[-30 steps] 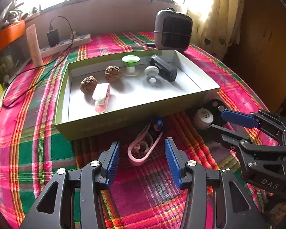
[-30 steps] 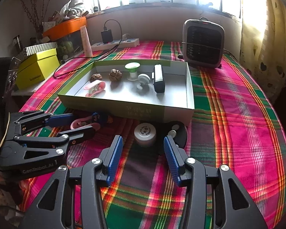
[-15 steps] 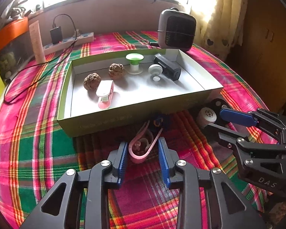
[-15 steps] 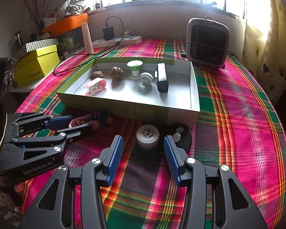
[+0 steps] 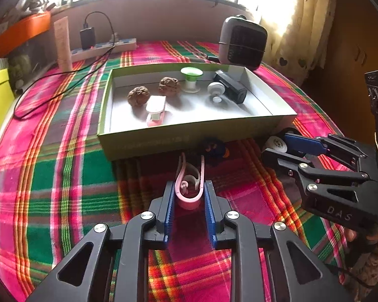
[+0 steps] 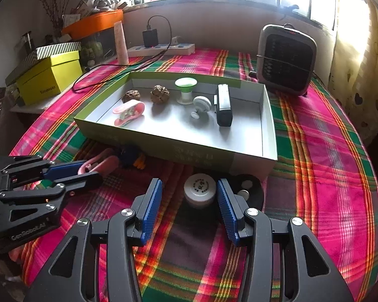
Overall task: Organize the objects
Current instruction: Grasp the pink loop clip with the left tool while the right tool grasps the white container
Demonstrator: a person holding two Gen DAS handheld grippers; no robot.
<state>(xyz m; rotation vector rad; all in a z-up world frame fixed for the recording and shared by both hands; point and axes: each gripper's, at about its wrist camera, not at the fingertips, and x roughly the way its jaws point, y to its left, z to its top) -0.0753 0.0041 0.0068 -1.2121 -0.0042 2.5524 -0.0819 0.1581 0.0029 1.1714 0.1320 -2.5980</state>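
A pink clip lies on the plaid cloth in front of the green box. My left gripper is closing on it, and both blue pads touch the clip's sides. In the right wrist view the left gripper holds the same pink clip. My right gripper stands open, its fingers on either side of a white round jar without touching it. The green box holds two walnuts, a pink and white clip, a green spool, a white knob and a black device.
A dark blue toy lies against the box's front wall. A black disc with small round pieces sits right of the jar. A heater, a power strip with a trailing cable and a yellow box stand behind.
The left jaws have closed in from wide apart onto the pink clip, which now lies straight between the pads. The right gripper has kept its place and opening.
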